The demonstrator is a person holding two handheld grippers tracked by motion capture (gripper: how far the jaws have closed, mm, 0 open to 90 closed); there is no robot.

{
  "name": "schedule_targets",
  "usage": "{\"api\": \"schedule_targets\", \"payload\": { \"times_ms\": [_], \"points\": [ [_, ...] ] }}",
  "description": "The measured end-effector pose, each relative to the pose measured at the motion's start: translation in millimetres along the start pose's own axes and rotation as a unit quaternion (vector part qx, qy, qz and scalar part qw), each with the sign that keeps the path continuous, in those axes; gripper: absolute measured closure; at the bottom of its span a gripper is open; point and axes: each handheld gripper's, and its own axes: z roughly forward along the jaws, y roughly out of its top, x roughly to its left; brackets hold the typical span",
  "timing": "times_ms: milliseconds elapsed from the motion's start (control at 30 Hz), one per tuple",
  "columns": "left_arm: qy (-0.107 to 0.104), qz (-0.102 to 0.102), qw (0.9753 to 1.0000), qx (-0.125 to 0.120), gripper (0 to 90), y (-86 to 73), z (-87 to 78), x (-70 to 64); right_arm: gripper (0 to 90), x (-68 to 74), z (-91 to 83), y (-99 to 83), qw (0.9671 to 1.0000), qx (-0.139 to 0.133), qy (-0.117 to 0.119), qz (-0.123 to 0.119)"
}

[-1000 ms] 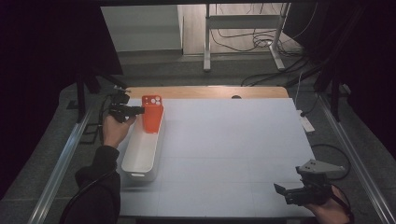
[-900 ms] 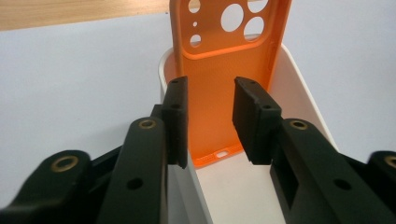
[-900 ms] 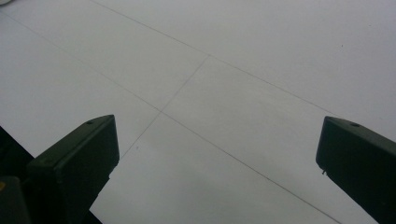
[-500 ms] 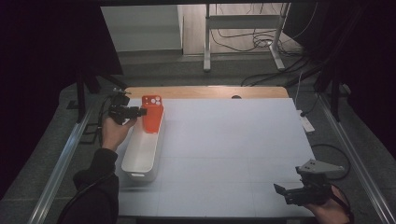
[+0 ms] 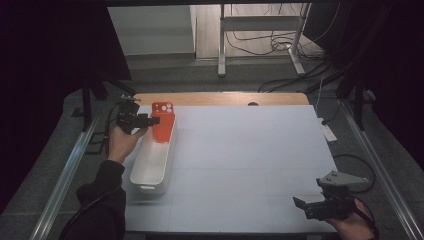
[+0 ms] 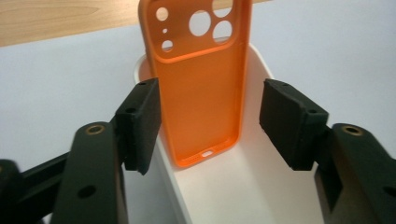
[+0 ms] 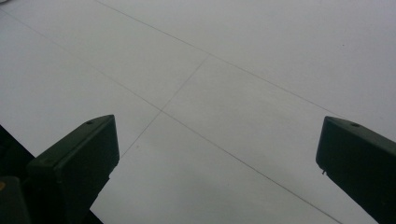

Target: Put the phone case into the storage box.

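Note:
An orange phone case (image 5: 163, 122) (image 6: 201, 84) stands upright at the far end of a long white bin (image 5: 150, 167) (image 6: 243, 186), camera cutouts at the top. My left gripper (image 5: 152, 120) (image 6: 210, 112) comes at it from the left, open, with one pad on each side of the case and a small gap showing on both sides. My right gripper (image 5: 300, 204) (image 7: 217, 140) hovers low over the near right corner of the white table top (image 5: 250, 160), open, with nothing between its jaws.
The bin lies lengthwise along the left side of the table. A bare wooden strip (image 5: 220, 98) runs along the far edge. Metal rails (image 5: 60, 185) flank the table, and cables trail over the floor beyond it.

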Motion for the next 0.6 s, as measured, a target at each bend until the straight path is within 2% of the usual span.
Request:
{"api": "schedule_targets", "payload": {
  "times_ms": [267,600],
  "points": [
    [-0.017,0.010,0.9998,-0.004,24.1,-0.7,-2.8,-6.1,0.0,-0.2,-0.4,0.0,1.0000,-0.001,0.000,0.002],
    [-0.041,0.027,0.9987,-0.014,17.9,-4.4,-8.0,-13.3,0.0,-2.0,-1.8,-0.4,0.9998,-0.007,-0.009,0.013]
  ]
}}
